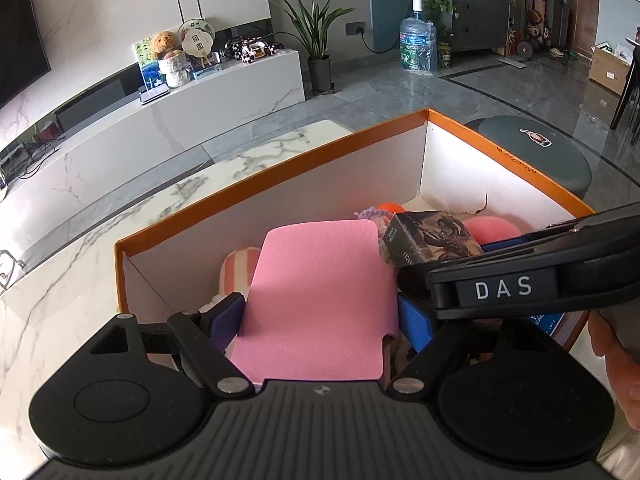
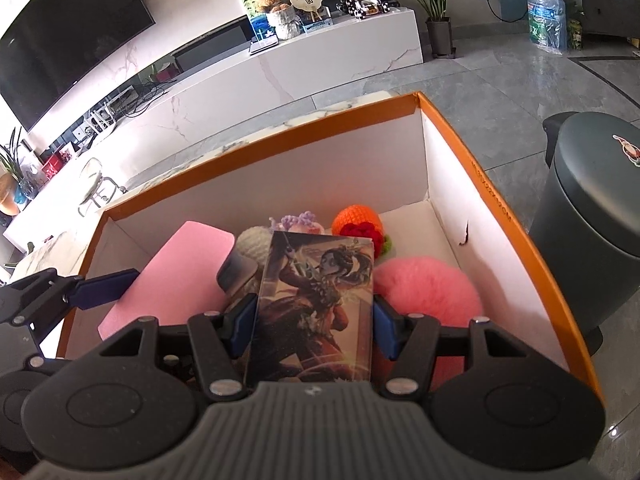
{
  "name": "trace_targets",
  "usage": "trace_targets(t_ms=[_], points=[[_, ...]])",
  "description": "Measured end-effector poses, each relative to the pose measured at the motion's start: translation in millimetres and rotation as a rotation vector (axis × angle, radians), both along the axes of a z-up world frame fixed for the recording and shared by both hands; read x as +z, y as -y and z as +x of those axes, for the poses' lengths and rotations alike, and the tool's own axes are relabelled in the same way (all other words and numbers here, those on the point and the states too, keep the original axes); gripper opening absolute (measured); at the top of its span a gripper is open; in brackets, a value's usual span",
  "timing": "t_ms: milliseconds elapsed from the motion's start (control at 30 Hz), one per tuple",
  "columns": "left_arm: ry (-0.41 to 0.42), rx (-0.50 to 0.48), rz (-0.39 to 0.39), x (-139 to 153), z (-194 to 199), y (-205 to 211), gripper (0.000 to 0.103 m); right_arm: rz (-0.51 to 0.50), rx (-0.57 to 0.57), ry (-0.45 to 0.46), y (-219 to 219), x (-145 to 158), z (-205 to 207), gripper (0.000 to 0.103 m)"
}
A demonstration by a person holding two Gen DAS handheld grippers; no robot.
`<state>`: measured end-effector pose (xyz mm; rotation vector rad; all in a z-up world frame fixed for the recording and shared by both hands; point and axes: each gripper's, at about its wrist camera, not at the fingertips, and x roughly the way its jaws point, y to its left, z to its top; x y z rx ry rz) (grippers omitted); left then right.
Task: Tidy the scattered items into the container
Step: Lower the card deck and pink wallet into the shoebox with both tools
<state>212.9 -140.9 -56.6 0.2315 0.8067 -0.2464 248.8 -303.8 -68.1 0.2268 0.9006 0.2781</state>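
From the left wrist view, the left gripper (image 1: 320, 316) squeezes a flat pink pad (image 1: 320, 300) from both sides, with one blue finger (image 1: 228, 316) pressed on each edge. It holds the pad over the orange box (image 1: 248, 184), which sits on a marble table (image 1: 80, 264). The pad tips down into the box, I think so that it can slide in on top of the toys. The right gripper (image 1: 496, 280) comes in from the side, close by, with a picture box (image 1: 432, 240) at its tip. From the right wrist view, the right gripper (image 2: 316, 316) pinches that picture box (image 2: 320, 304) by its two long sides, so the drawing faces up. It hangs just over a fluffy pink ball (image 2: 432, 288). An orange yarn ball (image 2: 360, 220) and a cream yarn ball (image 2: 252, 244) lie further back, already inside. Both held things are over the box but not let go yet. I think both need to be lowered a bit more, so they do not bump each other.
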Motion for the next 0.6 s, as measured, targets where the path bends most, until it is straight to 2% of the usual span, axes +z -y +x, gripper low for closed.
trace_targets(t_ms=[400, 467, 600], points=[[0.002, 0.06, -0.046, 0.8, -3.5, -1.2, 0.096, 0.04, -0.018, -0.009, 6.3, -0.1, -2.6, 0.065], [-0.002, 0.075, -0.066, 1.7, -3.2, -2.4, 0.096, 0.046, -0.024, 0.009, 8.7, 0.7, -5.2, 0.072], [-0.013, 0.1, -0.101, 4.5, -1.6, -6.0, 0.096, 0.053, -0.033, 0.028, 9.7, 2.7, -7.0, 0.074]])
